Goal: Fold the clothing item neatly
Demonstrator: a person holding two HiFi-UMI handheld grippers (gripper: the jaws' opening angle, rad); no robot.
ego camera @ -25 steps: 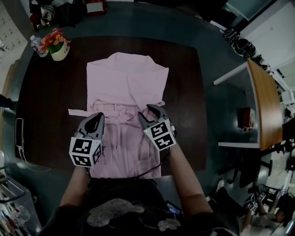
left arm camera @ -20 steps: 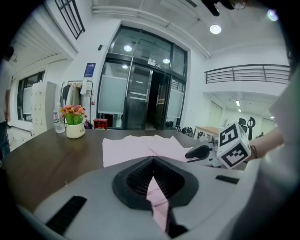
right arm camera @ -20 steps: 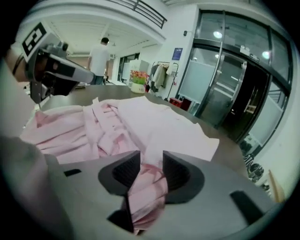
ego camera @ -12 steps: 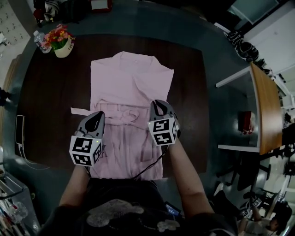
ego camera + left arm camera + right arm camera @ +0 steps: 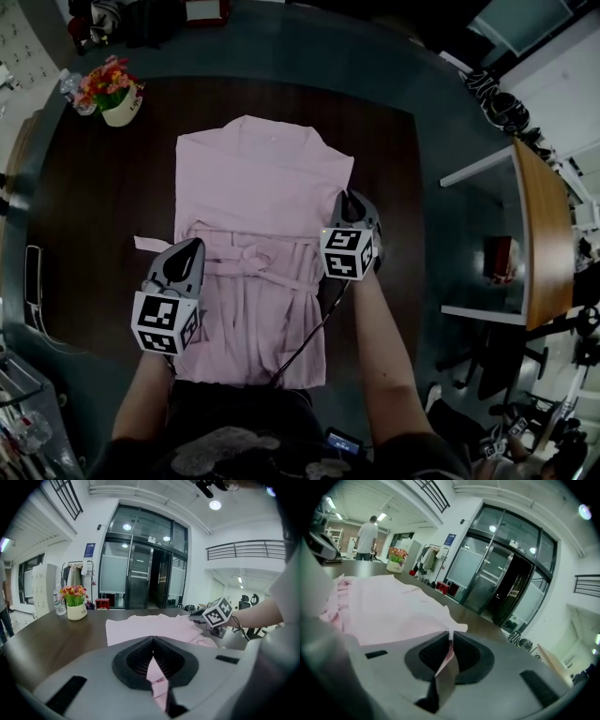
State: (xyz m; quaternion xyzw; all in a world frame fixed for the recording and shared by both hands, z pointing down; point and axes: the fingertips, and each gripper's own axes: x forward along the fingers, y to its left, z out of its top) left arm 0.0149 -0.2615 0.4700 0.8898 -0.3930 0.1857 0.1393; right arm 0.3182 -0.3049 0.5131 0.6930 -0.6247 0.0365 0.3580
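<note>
Right gripper (image 5: 349, 197) rightward; flowerpot (image 5: 120, 105) well apart

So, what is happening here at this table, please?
A person is folding a pink garment that lies spread on a dark table, with one tool in each hand. The left tool is shut on cloth at the garment's left edge, near the belt. The right tool has just been closing, and cloth from the right edge is pinched between its jaws.

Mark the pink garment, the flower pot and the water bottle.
pink garment (image 5: 262, 178): head view, chest panel below the collar.
flower pot (image 5: 120, 107): head view, the white pot's side.
water bottle (image 5: 57, 606): left gripper view, its body.
</note>
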